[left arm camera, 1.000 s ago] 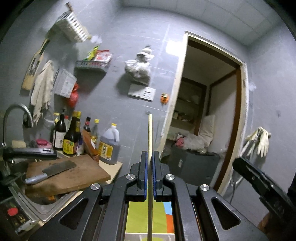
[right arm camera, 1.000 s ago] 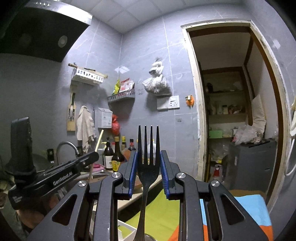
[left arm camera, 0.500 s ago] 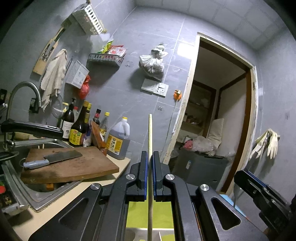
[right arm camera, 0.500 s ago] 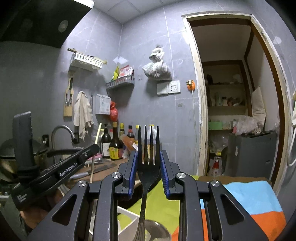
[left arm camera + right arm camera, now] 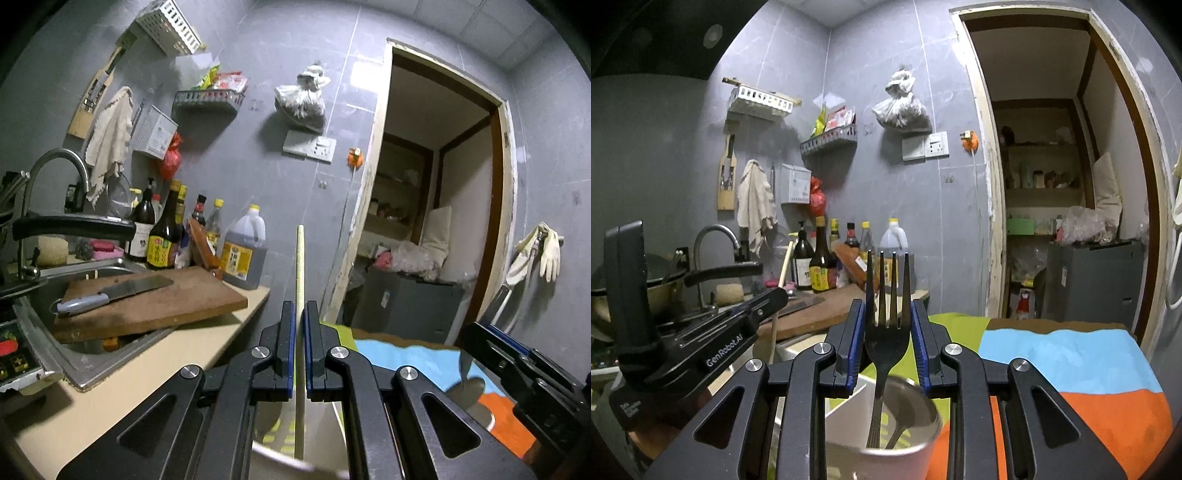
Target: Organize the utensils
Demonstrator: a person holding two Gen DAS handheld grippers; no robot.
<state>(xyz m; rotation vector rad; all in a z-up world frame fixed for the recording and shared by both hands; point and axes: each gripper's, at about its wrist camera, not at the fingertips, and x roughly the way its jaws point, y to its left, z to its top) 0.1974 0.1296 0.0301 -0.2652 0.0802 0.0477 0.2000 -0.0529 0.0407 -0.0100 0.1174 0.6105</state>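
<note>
Right wrist view: right gripper (image 5: 888, 334) pinched a fork (image 5: 886, 317) above the cup (image 5: 905, 446); left gripper (image 5: 300, 350) clamped a chopstick (image 5: 300, 280). Either could snag a rim and tip its container.

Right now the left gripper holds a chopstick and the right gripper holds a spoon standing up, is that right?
Not quite. The right gripper holds a fork standing up, its four tines clear in the right wrist view. The left gripper does hold a chopstick.
</note>
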